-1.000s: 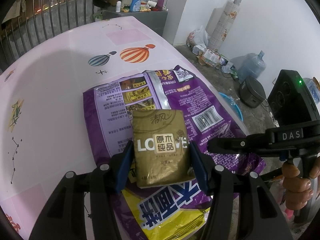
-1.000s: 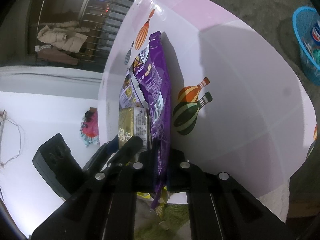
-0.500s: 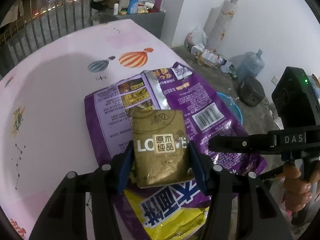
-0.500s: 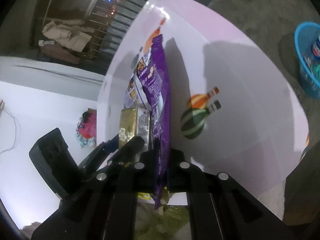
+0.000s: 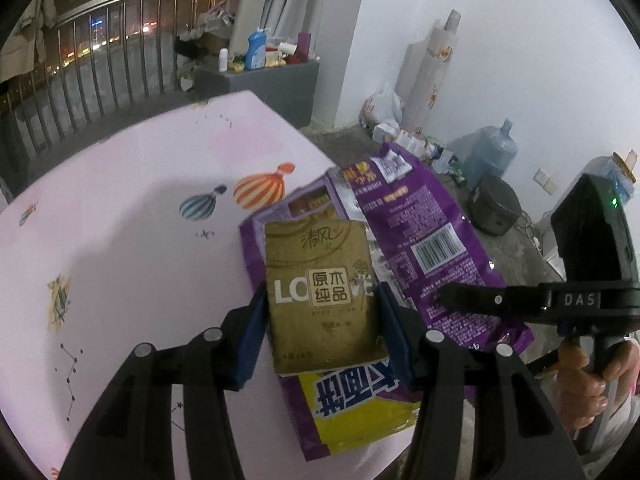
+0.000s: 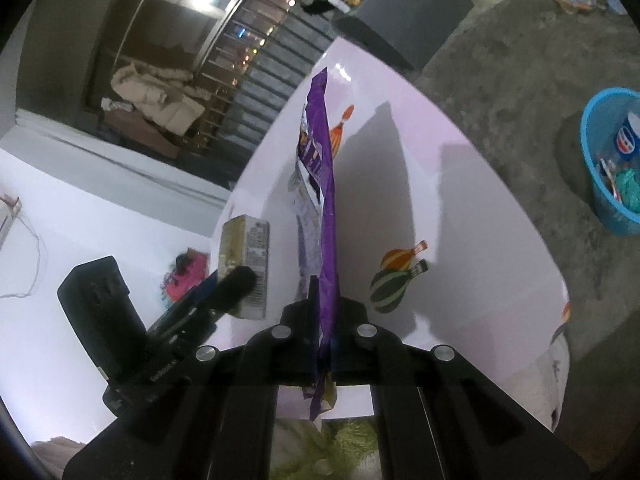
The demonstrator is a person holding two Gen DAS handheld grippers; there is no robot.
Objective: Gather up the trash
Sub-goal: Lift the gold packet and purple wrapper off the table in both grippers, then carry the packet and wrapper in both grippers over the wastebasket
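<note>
My left gripper (image 5: 320,320) is shut on a gold tissue pack (image 5: 322,292), its blue pads pressed against both sides, held above the pink table (image 5: 120,220). Behind it hangs a large purple snack bag (image 5: 420,248), lifted off the table. My right gripper (image 6: 326,320) is shut on the lower edge of that purple bag (image 6: 322,184), which stands edge-on in the right wrist view. The gold pack (image 6: 246,264) and the left gripper (image 6: 224,292) show at the left of that view.
A blue basket (image 6: 612,168) with rubbish inside stands on the concrete floor right of the table (image 6: 460,200). A grey cabinet (image 5: 260,84) with bottles, a water jug (image 5: 492,156) and a dark round appliance (image 5: 496,208) lie beyond the table. A railing runs along the back.
Both grippers have risen from the table with their loads. The purple bag now hangs clear of the surface, and the gold pack sits higher, with more of the room in view.
</note>
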